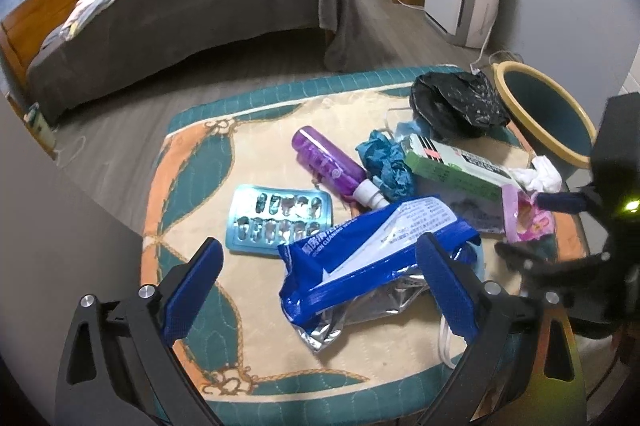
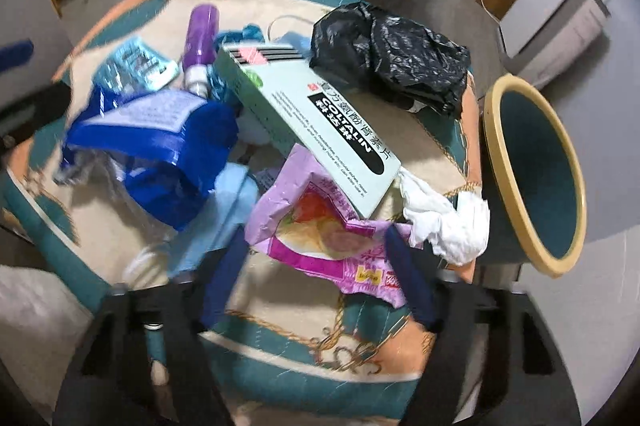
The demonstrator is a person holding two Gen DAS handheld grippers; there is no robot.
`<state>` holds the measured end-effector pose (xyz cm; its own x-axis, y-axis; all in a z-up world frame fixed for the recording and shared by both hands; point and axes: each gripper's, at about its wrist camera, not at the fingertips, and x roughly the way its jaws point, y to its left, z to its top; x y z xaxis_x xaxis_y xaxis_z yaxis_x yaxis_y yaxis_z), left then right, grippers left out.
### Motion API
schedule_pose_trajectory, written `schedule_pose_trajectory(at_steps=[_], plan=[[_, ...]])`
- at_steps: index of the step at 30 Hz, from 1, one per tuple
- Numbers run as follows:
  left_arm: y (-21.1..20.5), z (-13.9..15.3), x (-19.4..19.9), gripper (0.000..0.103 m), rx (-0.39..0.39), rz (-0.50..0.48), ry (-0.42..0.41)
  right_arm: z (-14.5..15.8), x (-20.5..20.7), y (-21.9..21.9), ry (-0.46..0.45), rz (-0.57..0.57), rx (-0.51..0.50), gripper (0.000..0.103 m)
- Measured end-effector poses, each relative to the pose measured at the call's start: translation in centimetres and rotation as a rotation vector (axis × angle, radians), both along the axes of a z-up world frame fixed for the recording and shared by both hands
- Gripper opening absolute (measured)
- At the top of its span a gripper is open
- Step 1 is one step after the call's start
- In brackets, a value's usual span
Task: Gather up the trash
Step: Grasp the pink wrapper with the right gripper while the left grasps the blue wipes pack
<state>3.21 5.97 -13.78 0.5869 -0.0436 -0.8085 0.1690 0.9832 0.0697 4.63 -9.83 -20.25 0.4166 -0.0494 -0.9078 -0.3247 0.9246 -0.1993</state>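
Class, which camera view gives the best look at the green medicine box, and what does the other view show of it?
The right wrist view: the green medicine box lies near centre with its printed top face readable. In the left wrist view the box sits farther off and smaller, its lettering too small to read.

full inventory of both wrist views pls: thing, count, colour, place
wipes pack: 1, blue/white, mat front
blister pack: 1, teal/silver, mat centre-left
spray bottle: 1, purple, lying mid-mat
crumpled wrapper: 1, teal, beside bottle
medicine box: 1, pale green, mid-mat
snack wrapper: 1, pink, under box's near end
tissue: 1, white, mat's right edge
plastic bag: 1, black, mat's far side
bin: 1, teal with yellow rim, right of mat
mat: 1, cream/teal/orange
bed: 1, grey cover, background
left gripper: blue fingers, open over wipes pack
right gripper: blue fingers, open around snack wrapper
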Motion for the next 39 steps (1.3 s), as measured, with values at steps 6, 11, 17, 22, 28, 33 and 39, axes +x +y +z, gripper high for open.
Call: schedule_pose_trajectory(at_steps=[6, 11, 17, 22, 28, 33, 39], plan=[[-1.4, -0.8, 0.0, 0.095, 0.019, -0.054, 0.021, 1.9, 0.1, -0.8, 0.008, -0.001, 0.063, 0.003], [-2.6, -1.3, 0.3, 0.094, 0.016, -0.099, 0.038, 6.3, 0.8, -2.1, -0.002, 0.013, 0.145, 0.001], [-4.4, -2.6, 0.5, 0.094, 0.005, -0.164, 0.069, 11.1, 2.4, -5.7, -0.085, 0.024, 0.272, 0.001], [-6.2, -3.4, 1.1, 0.094, 0.006, -0.193, 0.074, 10.2, 4.5, -7.6, -0.056, -0.094, 0.390, 0.001], [-7.3, -4.9, 2.1, 0.076, 0.021, -0.200, 0.125, 9.4, 5.3, -7.4, -0.034, -0.092, 0.395, 0.001], [-7.0, -4.2, 2.0, 0.070, 0.011, -0.219, 0.119, 9.4, 5.6, -7.4, -0.036, -0.080, 0.389, 0.001], [-6.2, -2.6, 1.7, 0.069, 0.020, -0.196, 0.086, 10.0, 5.7, -7.3, -0.056, -0.067, 0.391, 0.001]])
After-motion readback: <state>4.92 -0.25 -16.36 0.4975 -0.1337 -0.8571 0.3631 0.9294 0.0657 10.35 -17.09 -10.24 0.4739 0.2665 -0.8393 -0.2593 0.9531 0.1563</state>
